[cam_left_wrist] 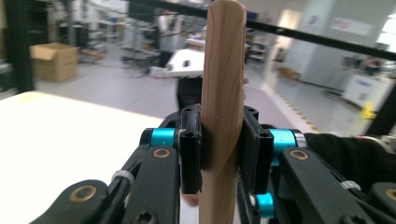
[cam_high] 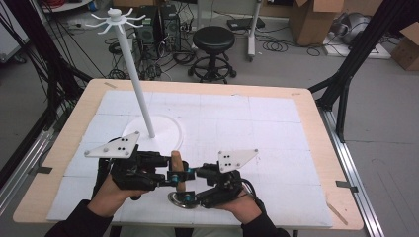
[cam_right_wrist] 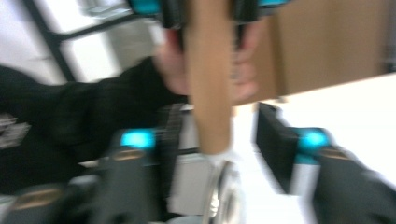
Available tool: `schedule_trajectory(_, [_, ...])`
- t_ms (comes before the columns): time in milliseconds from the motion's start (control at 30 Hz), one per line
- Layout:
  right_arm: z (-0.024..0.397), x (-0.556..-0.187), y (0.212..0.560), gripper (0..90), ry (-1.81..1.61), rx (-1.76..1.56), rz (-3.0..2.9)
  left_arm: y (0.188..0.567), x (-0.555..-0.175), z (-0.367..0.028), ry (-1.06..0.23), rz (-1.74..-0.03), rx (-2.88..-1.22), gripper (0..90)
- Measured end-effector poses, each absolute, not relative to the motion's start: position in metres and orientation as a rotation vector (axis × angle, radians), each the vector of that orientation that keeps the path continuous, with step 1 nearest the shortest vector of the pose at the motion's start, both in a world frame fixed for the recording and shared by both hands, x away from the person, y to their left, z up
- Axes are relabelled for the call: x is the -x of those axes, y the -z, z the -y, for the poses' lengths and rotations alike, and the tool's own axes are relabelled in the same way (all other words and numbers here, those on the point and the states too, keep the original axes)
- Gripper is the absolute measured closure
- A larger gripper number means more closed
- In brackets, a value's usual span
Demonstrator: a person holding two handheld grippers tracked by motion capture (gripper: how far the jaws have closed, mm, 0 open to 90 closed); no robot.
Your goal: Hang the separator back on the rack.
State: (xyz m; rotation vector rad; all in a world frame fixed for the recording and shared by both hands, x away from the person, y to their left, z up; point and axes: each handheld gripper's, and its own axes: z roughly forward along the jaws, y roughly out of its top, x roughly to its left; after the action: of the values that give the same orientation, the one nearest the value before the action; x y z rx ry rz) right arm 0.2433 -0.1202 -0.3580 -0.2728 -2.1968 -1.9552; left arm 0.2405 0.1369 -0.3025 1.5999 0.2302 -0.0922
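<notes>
Wooden handle (cam_left_wrist: pixel 222 112) upright, clenched in left claw (cam_left_wrist: pixel 220 149); right claw (cam_right_wrist: pixel 219 144) released, straddling its lower end (blurred).

We see both forearms come in from the bottom of the high view, in dark sleeves, each hand wrapped around a gripper near the table's front edge. The left hand (cam_high: pixel 112 193) holds the left gripper (cam_high: pixel 174 176) pointing toward the right, its jaws closed tight on a wooden handle (cam_left_wrist: pixel 222 116) that stands upright between them. The right hand (cam_high: pixel 242 205) holds the right gripper (cam_right_wrist: pixel 219 154) low, pointing left toward the other; its jaws stand apart on either side of the handle's lower end, not pressing it.
</notes>
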Motion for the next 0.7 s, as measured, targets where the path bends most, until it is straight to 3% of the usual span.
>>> schedule_trajectory(267, [0.139, -0.251, 0.360, 18.7, 1.987, 0.640, 2.417, 0.298, -0.255, -0.155, -0.099, -0.411, -1.632, 72.1])
schedule_trajectory(700, [0.198, -0.241, 0.364, 18.3, 2.001, 1.049, 2.640, 0.271, -0.291, -0.179, -0.256, -0.553, -1.592, 72.1])
